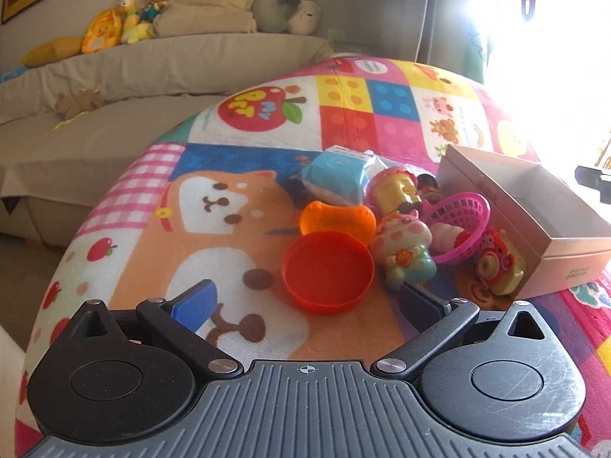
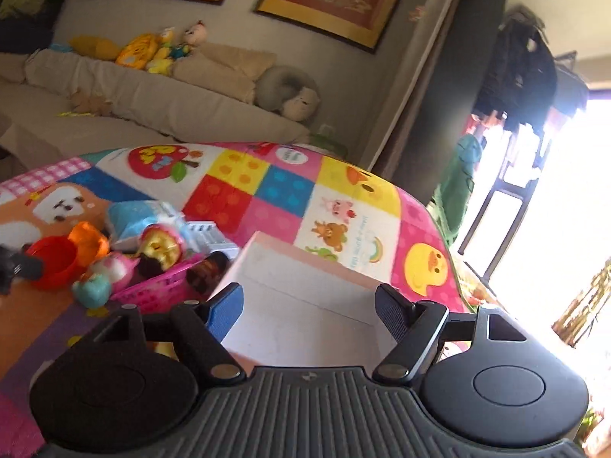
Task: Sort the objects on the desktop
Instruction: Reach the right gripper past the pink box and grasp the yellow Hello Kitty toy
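A pile of toys lies on a colourful play mat (image 1: 236, 206). In the left wrist view I see a red-orange round lid (image 1: 327, 271), an orange dish (image 1: 338, 219), a pink-spotted cow figure (image 1: 404, 248), a pink basket (image 1: 460, 225), a gold figure (image 1: 397, 189), a blue packet (image 1: 334, 177) and a red camera toy (image 1: 498, 265). An open cardboard box (image 1: 534, 206) stands right of them. My left gripper (image 1: 305, 299) is open and empty, just before the lid. My right gripper (image 2: 311, 305) is open and empty, above the box (image 2: 305, 305).
A beige sofa (image 1: 114, 114) with plush toys and cushions runs behind the mat. Framed pictures hang on the wall (image 2: 336, 4). A bright window (image 2: 553, 191) glares at the right. The left gripper's tip (image 2: 15, 267) shows at the left edge of the right wrist view.
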Tool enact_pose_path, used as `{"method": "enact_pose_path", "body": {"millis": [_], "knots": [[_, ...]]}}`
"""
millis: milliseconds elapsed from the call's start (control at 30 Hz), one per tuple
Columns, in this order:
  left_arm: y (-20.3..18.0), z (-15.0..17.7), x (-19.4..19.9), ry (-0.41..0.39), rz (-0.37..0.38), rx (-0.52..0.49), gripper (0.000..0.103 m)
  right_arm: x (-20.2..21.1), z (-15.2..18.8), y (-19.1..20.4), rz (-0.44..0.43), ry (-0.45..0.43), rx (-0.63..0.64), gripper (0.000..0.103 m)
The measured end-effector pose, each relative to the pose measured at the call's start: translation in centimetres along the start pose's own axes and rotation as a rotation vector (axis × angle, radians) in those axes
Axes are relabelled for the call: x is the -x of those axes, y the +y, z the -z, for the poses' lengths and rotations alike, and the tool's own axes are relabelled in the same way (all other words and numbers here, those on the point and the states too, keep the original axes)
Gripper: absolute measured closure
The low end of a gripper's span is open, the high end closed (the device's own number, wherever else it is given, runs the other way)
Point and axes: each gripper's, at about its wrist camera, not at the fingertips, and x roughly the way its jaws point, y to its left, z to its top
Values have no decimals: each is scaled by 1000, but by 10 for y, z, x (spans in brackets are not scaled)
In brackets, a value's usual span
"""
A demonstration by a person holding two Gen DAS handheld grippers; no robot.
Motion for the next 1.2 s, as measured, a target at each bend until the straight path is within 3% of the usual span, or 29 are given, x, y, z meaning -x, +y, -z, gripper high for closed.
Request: {"method": "enact_pose_path", "body": {"millis": [67, 167, 300, 433, 667, 733, 833, 933, 1000, 1100, 1200], "knots": [[-2, 4, 0, -1, 29, -3, 0, -28, -3, -42, 40, 92, -175, 0], [-8, 3, 0, 0, 86, -13, 0, -71, 7, -83, -38, 268, -365, 0], [-19, -2, 4, -14, 148, -53, 0, -93, 25, -87, -178, 369, -509, 0], [-24, 0, 2, -1, 147, -65, 0, -102, 21, -65, -140, 348, -499, 0], [-17, 4, -2, 28, 103, -55, 0, -115, -9, -31, -271, 304, -443, 0], [-12, 4, -2, 31, 80, -50, 0, -99, -21, -18, -239, 233, -374, 0], [-6, 5, -4, 37, 42, -32, 0, -49, -40, 20, -200, 55, -146, 3], [2, 5, -3, 34, 13, 5, 0, -9, -40, 60, -255, -26, 76, 30], [7, 5, 0, 27, 4, 21, 0, 7, -33, 92, -300, -5, 205, 68], [12, 5, 6, 18, -3, 24, 0, 16, -18, 132, -354, 19, 320, 85], [17, 8, 11, 16, -4, 22, 0, 12, -15, 160, -351, 24, 387, 85]]}}
